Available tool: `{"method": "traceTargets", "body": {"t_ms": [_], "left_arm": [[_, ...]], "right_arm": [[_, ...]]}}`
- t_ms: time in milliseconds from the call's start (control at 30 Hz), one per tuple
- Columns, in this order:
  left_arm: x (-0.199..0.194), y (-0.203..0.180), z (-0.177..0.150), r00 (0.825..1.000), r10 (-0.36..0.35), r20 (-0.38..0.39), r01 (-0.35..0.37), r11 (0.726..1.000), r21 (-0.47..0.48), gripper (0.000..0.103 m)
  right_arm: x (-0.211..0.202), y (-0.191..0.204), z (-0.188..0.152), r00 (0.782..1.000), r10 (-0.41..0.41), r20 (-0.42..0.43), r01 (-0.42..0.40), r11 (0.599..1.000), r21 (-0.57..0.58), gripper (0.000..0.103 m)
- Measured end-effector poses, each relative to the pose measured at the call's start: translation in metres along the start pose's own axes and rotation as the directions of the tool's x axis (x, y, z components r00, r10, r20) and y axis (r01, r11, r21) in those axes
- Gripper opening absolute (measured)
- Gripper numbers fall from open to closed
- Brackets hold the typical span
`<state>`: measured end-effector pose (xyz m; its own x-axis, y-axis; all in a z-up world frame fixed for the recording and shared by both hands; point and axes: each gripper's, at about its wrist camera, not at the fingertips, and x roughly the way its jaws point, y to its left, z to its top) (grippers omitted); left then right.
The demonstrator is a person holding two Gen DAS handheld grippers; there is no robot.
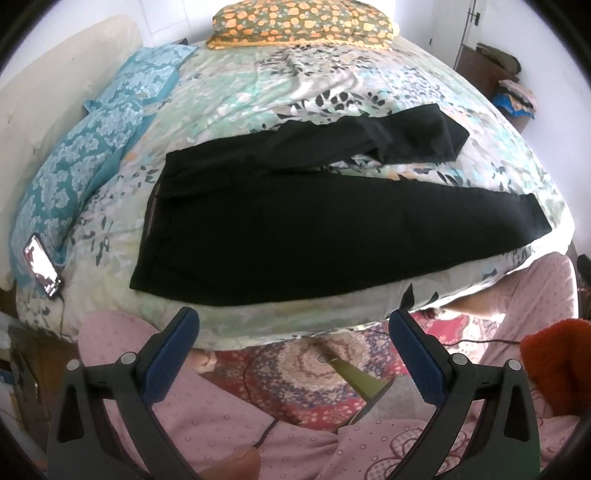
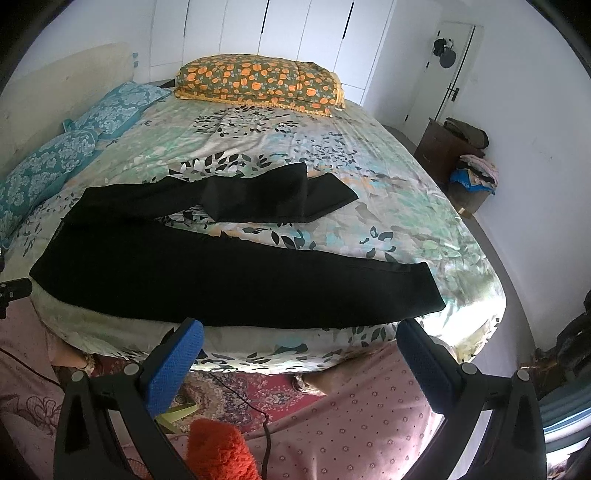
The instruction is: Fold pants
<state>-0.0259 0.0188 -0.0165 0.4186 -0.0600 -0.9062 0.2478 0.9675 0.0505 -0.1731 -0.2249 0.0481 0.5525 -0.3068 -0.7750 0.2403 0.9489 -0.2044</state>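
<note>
Pants (image 1: 280, 236), black and laid out across the near part of a bed (image 1: 258, 92) covered in a leafy pastel print. The waistband lies toward the left, near two teal patterned pillows (image 1: 92, 147). The nearer leg runs straight along the bed's front edge to the right; the farther leg is doubled back on itself in a rumpled fold.

The fabric looks soft, limp and fairly light, so it would likely sag and drape once lifted, and slide a little over the bedcover. A sensible hold would be a pinch at the waistband corner with one claw and at a leg hem with the other.

The left claw (image 1: 295, 343) is spread wide and holds nothing, hovering short of the bed above the person's pink-clad lap. The right claw (image 2: 301, 354) is likewise wide apart and empty, just short of the bed's front edge.

Only the left wrist view shows a phone (image 1: 42, 271) with a lit screen by the pillows. Only the right wrist view shows white wardrobe doors (image 2: 277, 33) and a door behind the orange floral pillow (image 2: 258, 83).
</note>
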Motion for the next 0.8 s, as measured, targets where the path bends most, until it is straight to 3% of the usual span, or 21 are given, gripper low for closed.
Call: {"method": "traceTargets", "body": {"t_ms": [433, 800], "left_arm": [[-0.006, -0.02, 0.002, 1.0, 0.007, 0.03, -0.009, 0.996, 0.084, 0.103], [-0.009, -0.022, 0.002, 0.999, 0.009, 0.039, -0.013, 0.996, 0.085, 0.103]], "right_arm": [[0.0, 0.0, -0.001, 1.0, 0.003, 0.003, -0.003, 1.0, 0.008, 0.103], [-0.001, -0.001, -0.003, 1.0, 0.005, 0.006, -0.005, 1.0, 0.008, 0.103]]}}
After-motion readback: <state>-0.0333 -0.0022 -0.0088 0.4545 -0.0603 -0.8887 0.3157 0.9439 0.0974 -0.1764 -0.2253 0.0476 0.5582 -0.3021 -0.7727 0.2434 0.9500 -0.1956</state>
